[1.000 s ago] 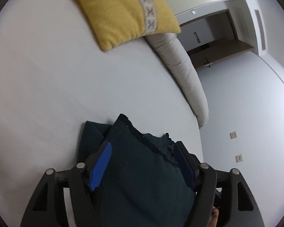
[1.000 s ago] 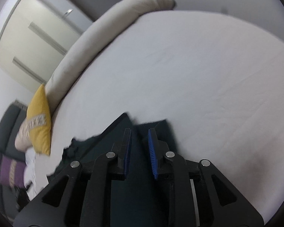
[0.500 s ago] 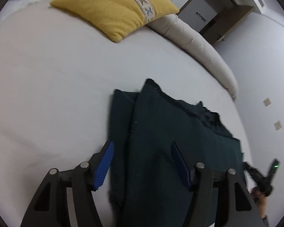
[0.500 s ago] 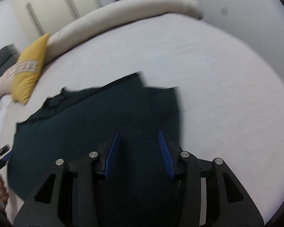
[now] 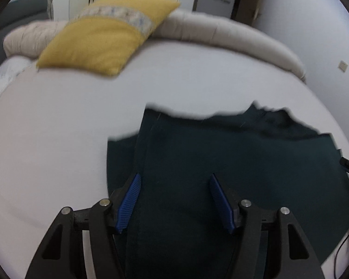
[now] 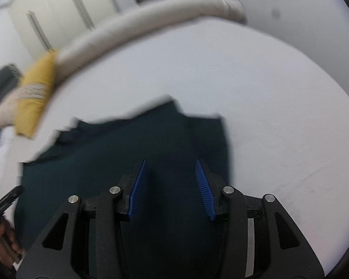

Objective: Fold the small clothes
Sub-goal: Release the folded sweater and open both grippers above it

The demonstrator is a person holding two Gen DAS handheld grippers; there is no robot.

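Observation:
A dark teal garment lies spread flat on the white bed sheet, with a folded strip along its left side. My left gripper hovers over the garment's near left part, open, its blue pads clear of the cloth. In the right wrist view the same garment lies under my right gripper. Its jaws are closing but stand apart, with nothing pinched between them. The cloth's right edge runs just beyond the right fingertip.
A yellow cushion leans on a long beige bolster at the far side of the bed. White wardrobe doors stand behind. A hand with the other gripper shows at the left edge. Bare sheet lies right of the garment.
The left gripper has let go of the bunched garment, which now lies flat. The right gripper went from nearly shut to apart. Both views have rolled and pulled back.

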